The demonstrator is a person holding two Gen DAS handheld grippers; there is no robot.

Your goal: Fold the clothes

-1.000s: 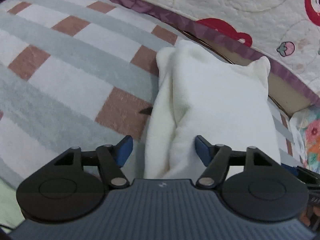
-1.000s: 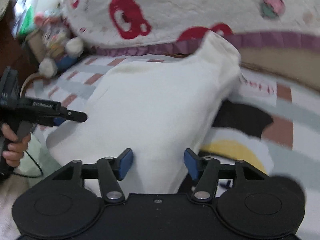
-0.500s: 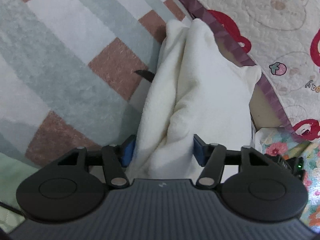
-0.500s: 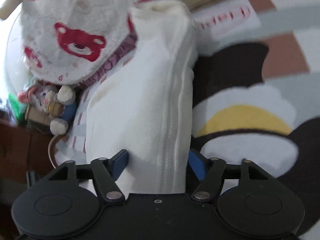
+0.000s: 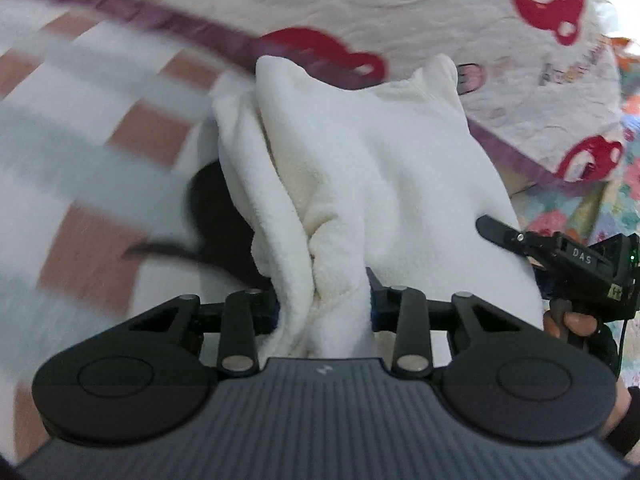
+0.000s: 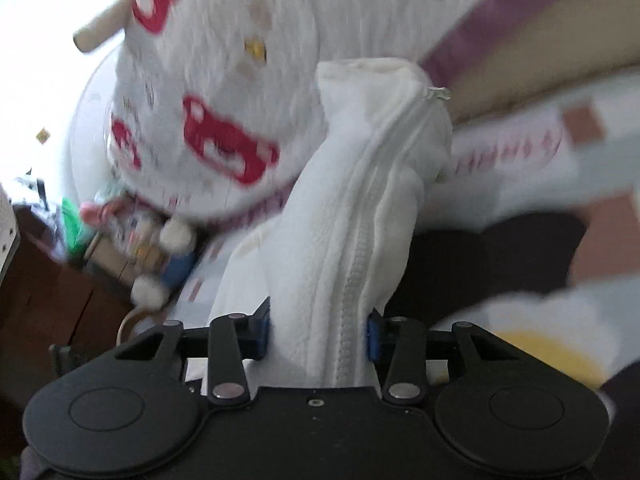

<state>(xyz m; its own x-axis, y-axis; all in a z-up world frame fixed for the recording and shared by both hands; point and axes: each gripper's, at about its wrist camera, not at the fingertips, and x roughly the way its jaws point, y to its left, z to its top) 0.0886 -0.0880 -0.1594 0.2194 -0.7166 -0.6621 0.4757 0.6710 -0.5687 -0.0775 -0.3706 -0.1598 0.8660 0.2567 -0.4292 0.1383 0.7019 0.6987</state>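
Note:
A white fleece garment (image 5: pixel 360 168) with a zipper lies partly folded on a checked blanket. My left gripper (image 5: pixel 323 306) is shut on a bunched edge of the garment, and the fabric fills the gap between the blue pads. My right gripper (image 6: pixel 318 330) is shut on the zipper edge of the same garment (image 6: pixel 360 216), which rises lifted in front of it. The right gripper also shows at the right edge of the left wrist view (image 5: pixel 560 256).
The checked blanket (image 5: pixel 100 152) covers the bed surface. A white quilt (image 5: pixel 440 8) with red bear prints and a purple border lies behind the garment. A plush toy (image 6: pixel 160 256) sits at the left in the right wrist view, beside dark wood furniture (image 6: pixel 44 292).
Both grippers have closed on the garment's edges and lifted it. The fabric is now bunched between the pads, and the background is blurred from the motion.

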